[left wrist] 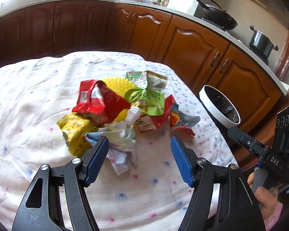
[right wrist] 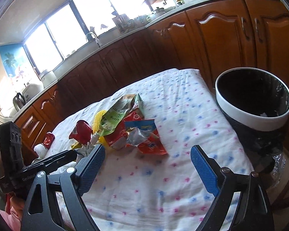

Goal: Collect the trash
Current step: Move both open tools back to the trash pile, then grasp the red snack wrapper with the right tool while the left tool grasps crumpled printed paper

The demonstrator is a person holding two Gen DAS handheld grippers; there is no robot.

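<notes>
Most of the wrappers (left wrist: 113,113) still lie heaped on the table (left wrist: 28,115) just ahead of my left gripper (left wrist: 138,154), both grippers' jaws spread empty, the bin (right wrist: 254,121) right of my right gripper (right wrist: 150,165).

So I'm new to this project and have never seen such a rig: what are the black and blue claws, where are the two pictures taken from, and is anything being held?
The claws are two hand-held grippers, one in each of a person's hands. Each carries a camera looking along its blue fingers. One picture is from the left gripper, the other from the right gripper. Both are open and hold nothing. Below them is a table under a white dotted cloth, with a pile of wrappers, crumpled paper and a yellow spiky ball. A bin with a black liner stands beside the table.
</notes>
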